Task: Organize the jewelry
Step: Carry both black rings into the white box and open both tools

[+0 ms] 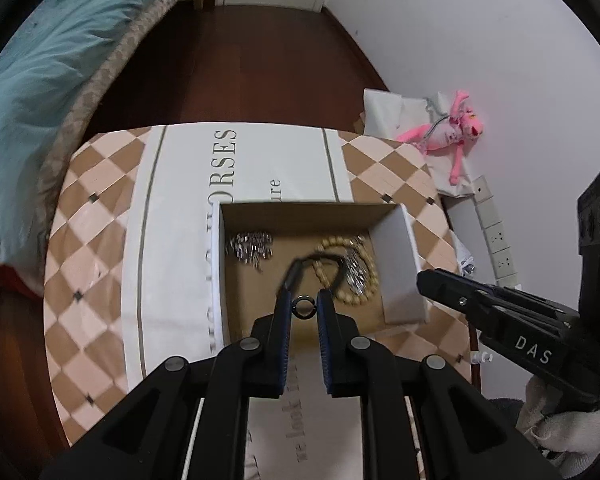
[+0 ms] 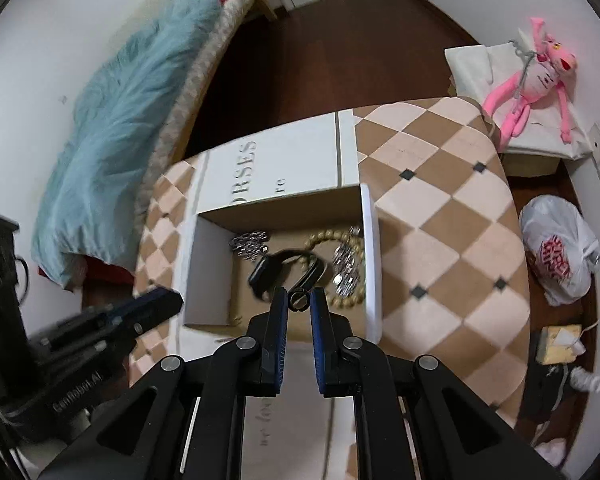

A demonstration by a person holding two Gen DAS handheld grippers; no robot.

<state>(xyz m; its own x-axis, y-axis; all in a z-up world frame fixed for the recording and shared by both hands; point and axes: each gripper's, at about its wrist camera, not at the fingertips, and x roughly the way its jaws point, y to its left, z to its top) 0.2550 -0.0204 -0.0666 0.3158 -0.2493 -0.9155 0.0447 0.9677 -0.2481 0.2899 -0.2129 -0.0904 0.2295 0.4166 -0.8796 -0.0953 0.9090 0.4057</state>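
Note:
My left gripper [image 1: 303,300] is shut on a small dark metal ring [image 1: 303,307], held above the near part of an open cardboard box [image 1: 400,264]. My right gripper [image 2: 299,296] is shut on a second dark ring [image 2: 299,301] over the same box [image 2: 370,260]. Inside lie a silver chain [image 1: 252,248] [image 2: 250,242], a wooden bead bracelet [image 1: 332,240] [image 2: 328,236], a black wristband [image 2: 284,268] and a silver link bracelet [image 1: 356,272] [image 2: 346,264]. Each view shows the other gripper beside the box, at right [image 1: 432,280] and at left [image 2: 168,300].
The box stands on a white printed sheet [image 1: 268,164] over a checkered tablecloth [image 2: 440,208]. A bed with a teal blanket [image 1: 52,72] is at left. A pink plush toy [image 2: 536,76], a white plastic bag [image 2: 556,256] and a power strip [image 1: 496,236] lie to the right.

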